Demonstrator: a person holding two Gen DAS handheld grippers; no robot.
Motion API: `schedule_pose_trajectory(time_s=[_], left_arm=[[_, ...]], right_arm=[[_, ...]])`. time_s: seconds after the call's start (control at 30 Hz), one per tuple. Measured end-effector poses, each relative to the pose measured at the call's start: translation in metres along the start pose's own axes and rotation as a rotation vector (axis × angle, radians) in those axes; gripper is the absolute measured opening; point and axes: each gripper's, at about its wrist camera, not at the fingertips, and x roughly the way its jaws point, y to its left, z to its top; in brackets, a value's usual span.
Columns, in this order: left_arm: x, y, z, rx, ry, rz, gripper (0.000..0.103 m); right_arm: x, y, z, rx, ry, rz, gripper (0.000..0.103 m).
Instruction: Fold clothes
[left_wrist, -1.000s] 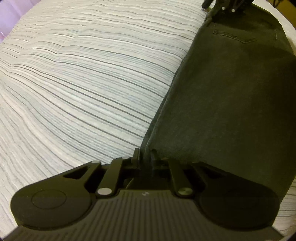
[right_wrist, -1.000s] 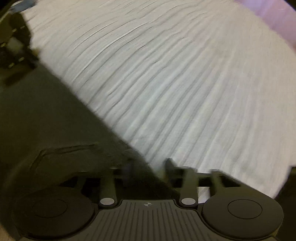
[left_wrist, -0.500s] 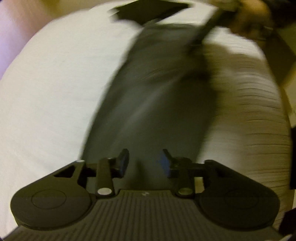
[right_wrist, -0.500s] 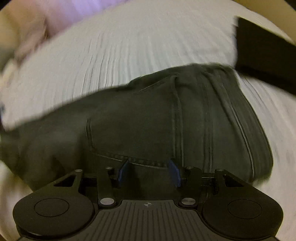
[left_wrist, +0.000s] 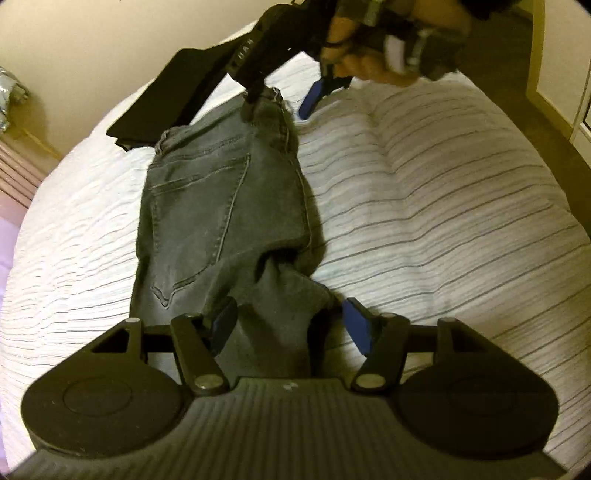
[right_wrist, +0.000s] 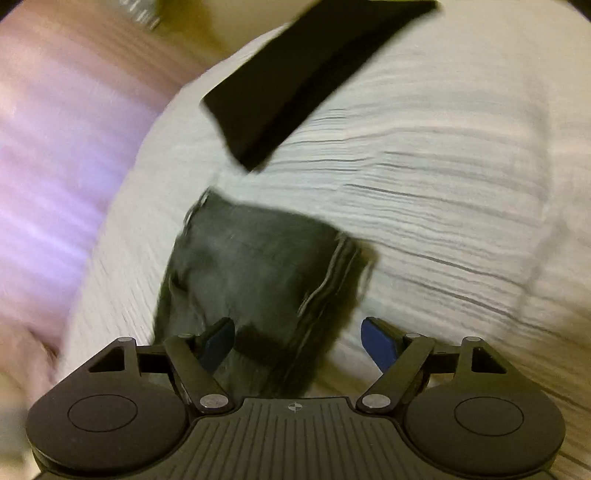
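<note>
The dark grey jeans (left_wrist: 221, 206) lay lengthwise on the striped bed cover (left_wrist: 443, 192) (a folded black garment (left_wrist: 173, 92) beside the waistband), both the left gripper (left_wrist: 290, 325) and right gripper (right_wrist: 297, 339) spread wide and holding nothing, seemingly positioned at opposite ends for handling.

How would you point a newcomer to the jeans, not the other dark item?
Start at the white striped bedspread that fills both views. The jeans lie lengthwise down its middle, between the open left gripper and open right gripper. Unlike the flat, plain black folded garment beyond, they are faded grey denim with a stitched back pocket.
</note>
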Motion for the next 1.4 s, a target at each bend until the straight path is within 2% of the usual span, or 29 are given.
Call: schedule_pose_trajectory(time_s=[0.03,0.1,0.17,0.3,0.37,0.43,0.47,0.5,0.57,0.6,0.7,0.8,0.9,1.0,1.13,1.17,1.2,1.23,1.27,1.4], left_arm=[[0.003,0.001,-0.002,0.003,0.007,-0.005,0.06],[0.006,0.003,-0.006,0.015,0.015,-0.011,0.059],[0.003,0.002,-0.01,0.041,0.018,-0.003,0.059],[0.005,-0.009,-0.02,0.158,0.027,0.032,0.056],[0.005,-0.01,-0.019,0.168,0.023,0.052,0.05],[0.006,-0.01,-0.019,0.175,0.019,0.071,0.047],[0.005,-0.007,-0.017,0.171,0.016,0.07,0.036],[0.004,-0.004,-0.014,0.166,0.013,0.066,0.019],[0.001,0.007,-0.009,0.131,0.023,0.035,0.007],[-0.001,0.015,-0.009,0.105,0.022,0.02,0.004],[-0.008,0.04,-0.01,0.023,0.012,-0.025,0.002],[-0.015,0.065,-0.011,-0.06,0.003,-0.07,0.002],[-0.022,0.09,-0.013,-0.142,-0.006,-0.115,0.002],[-0.024,0.095,-0.013,-0.1,-0.015,-0.14,0.002],[-0.028,0.089,-0.016,-0.031,-0.031,-0.162,0.001],[-0.028,0.086,-0.018,-0.012,-0.036,-0.168,0.002],[-0.029,0.081,-0.019,0.017,-0.043,-0.176,0.002],[-0.031,0.073,-0.021,0.056,-0.056,-0.183,0.002],[-0.033,0.063,-0.023,0.094,-0.063,-0.185,0.002],[-0.037,0.033,-0.034,0.215,-0.075,-0.186,0.002]], right_arm=[[0.005,-0.004,0.007,0.034,0.02,0.02,0.035],[0.014,-0.008,0.025,0.085,0.066,0.038,0.034],[0.018,-0.003,0.045,0.067,0.09,0.055,0.032],[0.031,0.008,0.063,0.064,0.104,0.034,0.033],[0.033,0.017,0.058,0.013,0.107,0.004,0.034],[0.023,0.024,0.05,-0.043,0.095,-0.009,0.041],[0.015,0.028,0.044,-0.074,0.077,-0.018,0.049],[0.006,0.031,0.034,-0.11,0.048,-0.047,0.051],[-0.019,0.036,0.009,-0.157,0.019,-0.052,0.053],[-0.031,0.039,-0.004,-0.181,0.006,-0.054,0.053],[-0.048,0.06,-0.061,-0.286,0.059,-0.01,0.053],[-0.035,0.089,-0.114,-0.387,0.172,0.045,0.053],[-0.014,0.115,-0.153,-0.459,0.19,0.076,0.053],[0.012,0.131,-0.166,-0.42,0.161,0.08,0.053],[0.03,0.136,-0.161,-0.33,0.083,0.031,0.053],[0.03,0.136,-0.159,-0.301,0.057,0.005,0.046],[0.027,0.133,-0.157,-0.286,0.04,-0.009,0.035],[0.023,0.135,-0.158,-0.285,0.036,-0.012,0.016],[0.018,0.136,-0.159,-0.285,0.032,-0.016,0.009],[-0.009,0.136,-0.181,-0.255,0.02,-0.056,0.005]])
